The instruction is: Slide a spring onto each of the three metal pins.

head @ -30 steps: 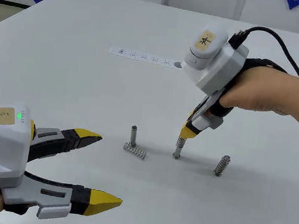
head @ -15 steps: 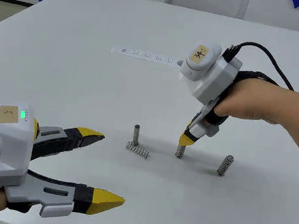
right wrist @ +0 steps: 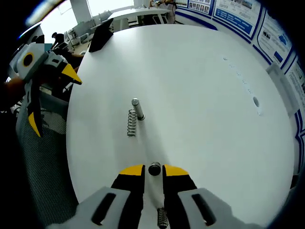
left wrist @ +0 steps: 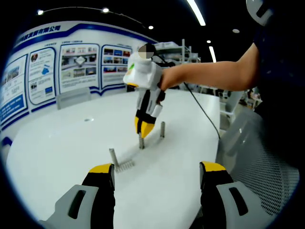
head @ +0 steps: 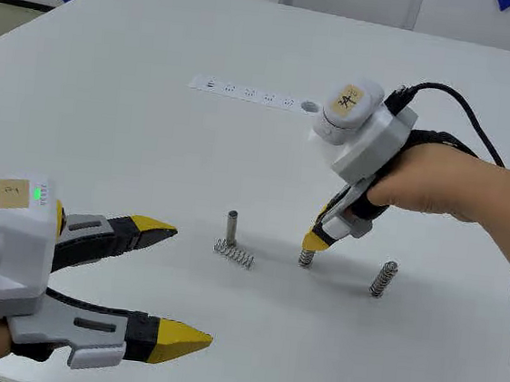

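Observation:
Three short metal pins stand on the white table [head: 107, 121]. The left pin [head: 231, 227] [right wrist: 137, 109] is bare, and a loose spring [head: 233, 255] [right wrist: 131, 122] lies at its foot. A spring [head: 306, 258] sits low on the middle pin, whose top [right wrist: 154, 168] is pinched between the narrow jaws of my right gripper [head: 315, 241] [right wrist: 154, 171]. The right pin [head: 383, 278] also wears a spring. My left gripper [head: 172, 281] [left wrist: 157, 171] hovers open at the near left, well short of the pins, with nothing in it.
A white power strip [head: 252, 93] lies across the far part of the table beside a round hole [head: 311, 107]. The right gripper's black cable [head: 484, 96] trails off to the right. A mesh chair [right wrist: 43, 157] stands past the table edge.
My right gripper has sunk lower over the middle pin, and the spring there has gone from the pin's top down to its base. The left gripper has stayed put.

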The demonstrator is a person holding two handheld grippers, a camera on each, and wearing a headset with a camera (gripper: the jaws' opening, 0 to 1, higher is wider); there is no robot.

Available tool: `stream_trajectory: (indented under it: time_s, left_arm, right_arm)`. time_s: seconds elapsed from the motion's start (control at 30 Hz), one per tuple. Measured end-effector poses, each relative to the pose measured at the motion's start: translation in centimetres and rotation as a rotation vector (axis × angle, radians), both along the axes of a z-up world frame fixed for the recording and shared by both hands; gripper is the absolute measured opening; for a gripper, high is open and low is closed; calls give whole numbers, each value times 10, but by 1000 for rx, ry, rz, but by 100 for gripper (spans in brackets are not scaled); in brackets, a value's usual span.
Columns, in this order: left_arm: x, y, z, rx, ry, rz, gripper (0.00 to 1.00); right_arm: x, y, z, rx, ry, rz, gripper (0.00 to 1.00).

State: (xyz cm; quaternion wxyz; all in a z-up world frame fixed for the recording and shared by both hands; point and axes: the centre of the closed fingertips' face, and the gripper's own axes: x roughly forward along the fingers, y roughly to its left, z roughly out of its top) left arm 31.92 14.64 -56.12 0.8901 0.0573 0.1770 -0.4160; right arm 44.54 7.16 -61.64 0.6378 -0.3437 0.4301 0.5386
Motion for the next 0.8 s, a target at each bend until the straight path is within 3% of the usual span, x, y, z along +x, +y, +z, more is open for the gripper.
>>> stream_trajectory:
  time_s: [0.17,0.23,0.47,0.63,0.8]
  left_arm:
    - [0,-1,0,1,0,-4,74]
    - [0,-1,0,0,0,-5,74]
    - [0,-1,0,-1,0,-6,74]
    - [0,-1,0,-1,-1,-5,74]
    - [0,-1,0,1,-2,-3,74]
  right_arm:
    - [-1,-3,14,42,-41,-10,17]
    - [6,-3,21,65,-65,-18,17]
    - [-4,3,45,151,-126,-13,17]
    - [-20,16,44,204,-131,17,17]
    - [-31,29,30,249,-128,26,17]
